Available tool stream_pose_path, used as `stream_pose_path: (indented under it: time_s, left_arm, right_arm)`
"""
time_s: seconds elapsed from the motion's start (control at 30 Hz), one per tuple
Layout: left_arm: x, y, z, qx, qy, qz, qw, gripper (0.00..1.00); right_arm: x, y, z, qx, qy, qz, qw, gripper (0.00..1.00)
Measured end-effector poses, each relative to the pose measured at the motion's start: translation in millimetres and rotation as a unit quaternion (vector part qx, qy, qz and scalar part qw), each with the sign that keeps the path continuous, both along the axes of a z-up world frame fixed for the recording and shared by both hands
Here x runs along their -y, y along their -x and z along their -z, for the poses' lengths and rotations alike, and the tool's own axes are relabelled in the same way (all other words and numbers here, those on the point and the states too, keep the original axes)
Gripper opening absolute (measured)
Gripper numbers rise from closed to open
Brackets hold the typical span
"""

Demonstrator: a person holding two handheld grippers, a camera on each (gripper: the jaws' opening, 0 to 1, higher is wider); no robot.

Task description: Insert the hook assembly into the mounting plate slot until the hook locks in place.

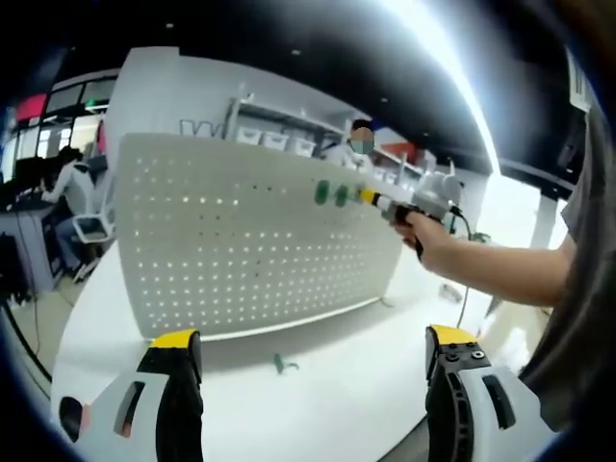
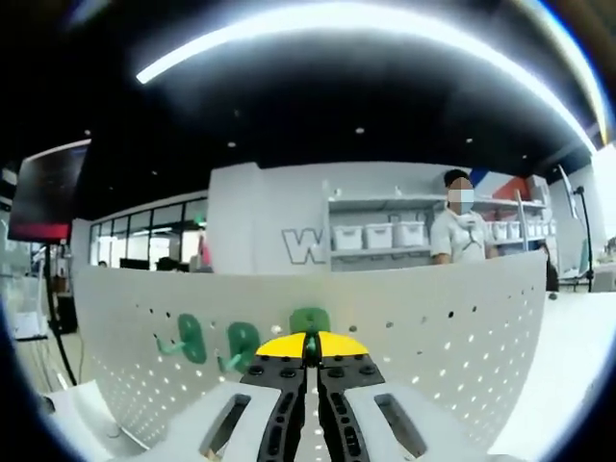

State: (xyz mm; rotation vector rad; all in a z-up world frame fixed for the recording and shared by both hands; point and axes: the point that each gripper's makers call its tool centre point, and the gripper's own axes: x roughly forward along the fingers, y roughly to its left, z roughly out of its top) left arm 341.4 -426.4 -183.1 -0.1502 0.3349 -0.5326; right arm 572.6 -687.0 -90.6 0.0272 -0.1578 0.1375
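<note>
Two green hooks [image 2: 191, 338] [image 2: 242, 344] are seen mounted on the white pegboard [image 2: 462, 327] in the right gripper view, side by side. A third green hook [image 2: 310, 319] is held against the board just beside them, clamped between the yellow-tipped jaws of the right gripper [image 2: 310, 348], which are drawn narrow. In the left gripper view, the left gripper [image 1: 313, 342] is held wide apart above the white table [image 1: 366, 375], gripping nothing. One small green piece [image 1: 281, 364] is noted on the table near the pegboard's foot.
</note>
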Motion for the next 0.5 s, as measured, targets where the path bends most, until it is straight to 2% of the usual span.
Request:
stream_pose_path:
  time_s: [0.5]
  left_arm:
    - [-3.8,-2.5,-1.5,-0.001,-0.005,-0.005,1.0,0.98]
  right_arm:
    - [1.2,-3.8,9.4,0.005,-0.011,0.001,0.9999,0.0]
